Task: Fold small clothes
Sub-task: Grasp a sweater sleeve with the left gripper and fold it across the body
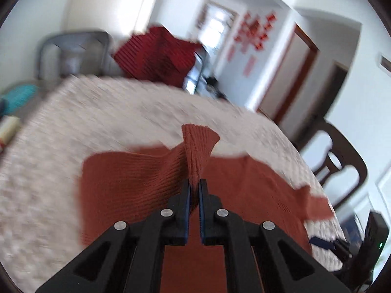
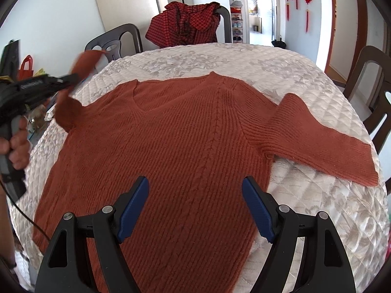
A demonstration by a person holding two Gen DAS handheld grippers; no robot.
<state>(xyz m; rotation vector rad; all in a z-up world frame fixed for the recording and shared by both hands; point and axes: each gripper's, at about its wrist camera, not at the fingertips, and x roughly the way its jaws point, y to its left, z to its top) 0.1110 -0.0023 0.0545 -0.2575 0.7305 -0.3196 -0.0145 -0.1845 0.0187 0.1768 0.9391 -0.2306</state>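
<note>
Sweater (image 2: 176, 146) flat on table (image 2: 317, 207); chairs (image 2: 117, 41) at 11, 12, 3 o'clock; checked garment (image 2: 185, 26) over 12 o'clock chair.

Rust ribbed sweater (image 2: 185, 141), white quilted tablecloth (image 2: 317, 210)

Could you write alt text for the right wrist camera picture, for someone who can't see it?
A rust-orange knit sweater lies flat on a quilted white table cover, with the open right gripper above its lower half. At left, the left gripper lifts one sleeve.
</note>
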